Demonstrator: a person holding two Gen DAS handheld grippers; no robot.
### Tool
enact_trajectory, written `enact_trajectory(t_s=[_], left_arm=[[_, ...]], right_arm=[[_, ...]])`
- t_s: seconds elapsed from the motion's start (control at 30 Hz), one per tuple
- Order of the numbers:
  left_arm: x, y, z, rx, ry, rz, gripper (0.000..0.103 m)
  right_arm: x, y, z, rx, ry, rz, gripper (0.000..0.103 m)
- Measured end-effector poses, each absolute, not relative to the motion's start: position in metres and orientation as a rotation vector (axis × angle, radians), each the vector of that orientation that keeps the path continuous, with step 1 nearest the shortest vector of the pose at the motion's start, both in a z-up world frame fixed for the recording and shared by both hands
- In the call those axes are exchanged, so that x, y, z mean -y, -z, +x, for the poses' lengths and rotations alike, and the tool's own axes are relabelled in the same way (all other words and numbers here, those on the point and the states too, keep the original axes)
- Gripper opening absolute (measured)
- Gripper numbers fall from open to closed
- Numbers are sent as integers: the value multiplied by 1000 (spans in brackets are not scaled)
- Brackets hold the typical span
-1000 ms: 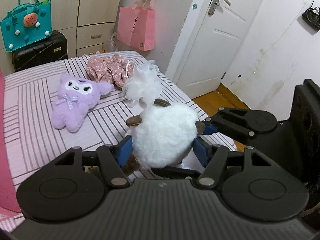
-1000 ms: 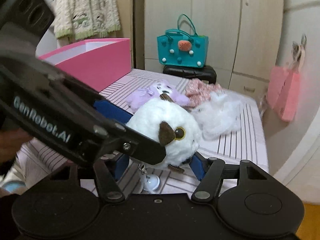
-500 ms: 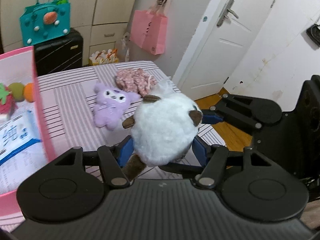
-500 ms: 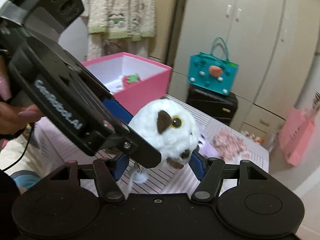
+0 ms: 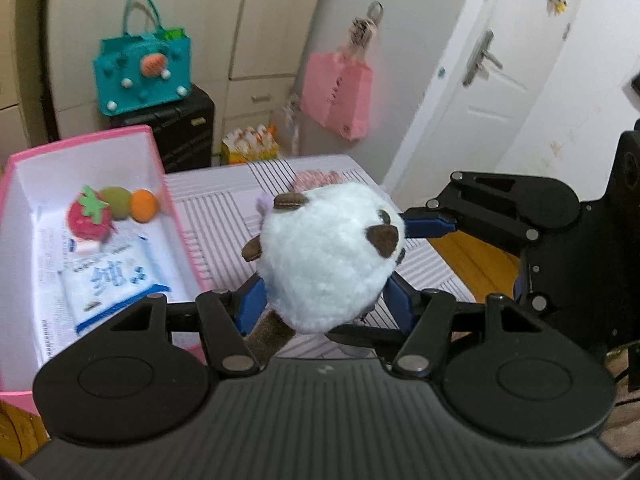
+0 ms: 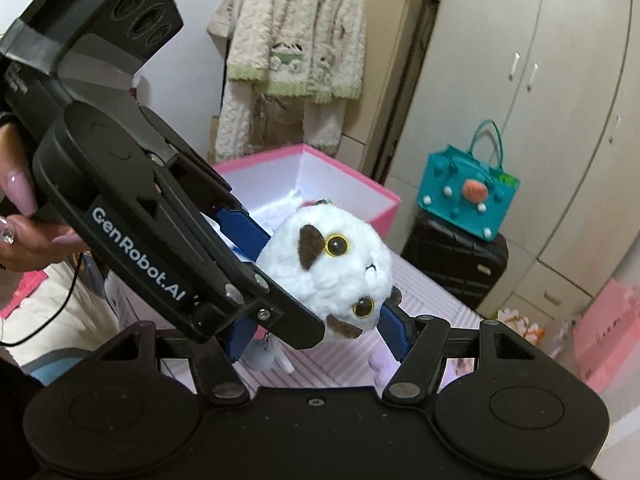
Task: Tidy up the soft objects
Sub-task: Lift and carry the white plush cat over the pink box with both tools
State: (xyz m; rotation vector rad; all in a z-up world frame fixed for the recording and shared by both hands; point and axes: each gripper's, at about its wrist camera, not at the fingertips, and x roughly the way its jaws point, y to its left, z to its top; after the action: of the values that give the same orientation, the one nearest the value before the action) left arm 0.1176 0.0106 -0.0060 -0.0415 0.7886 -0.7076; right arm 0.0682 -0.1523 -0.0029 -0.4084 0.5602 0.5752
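A round white plush animal (image 5: 326, 256) with brown ears and yellow eyes (image 6: 332, 268) is held in the air between both grippers. My left gripper (image 5: 320, 300) is shut on it from one side and my right gripper (image 6: 316, 332) is shut on it from the other; the right one also shows in the left wrist view (image 5: 430, 224). An open pink box (image 5: 158, 184) stands to the left on the bed, holding a felt strawberry (image 5: 88, 212), two felt balls and a tissue pack (image 5: 108, 280). It also shows in the right wrist view (image 6: 360, 184).
The striped bed (image 5: 224, 208) lies below. A pink floral cloth (image 5: 320, 178) lies at its far end. A teal bag (image 5: 144, 76) sits on a black suitcase (image 5: 188, 128). A pink bag (image 5: 338, 96) hangs near the white door (image 5: 492, 92).
Both grippers have lifted the white plush higher and swung it left towards the pink box, whose inside now shows. The purple plush has dropped out of sight behind it.
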Motion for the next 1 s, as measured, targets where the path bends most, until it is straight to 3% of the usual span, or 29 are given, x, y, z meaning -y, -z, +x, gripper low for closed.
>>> enact_trajectory(t_s=[0.57,1.0], left_arm=[[-101,-1,161,-698,514,-222,62],[-123,74,216,-936,458,-280,62]], right_arm=[[93,-12,136,-452,-748,-309,70],[62,49,195,-672,-819,-300,70]])
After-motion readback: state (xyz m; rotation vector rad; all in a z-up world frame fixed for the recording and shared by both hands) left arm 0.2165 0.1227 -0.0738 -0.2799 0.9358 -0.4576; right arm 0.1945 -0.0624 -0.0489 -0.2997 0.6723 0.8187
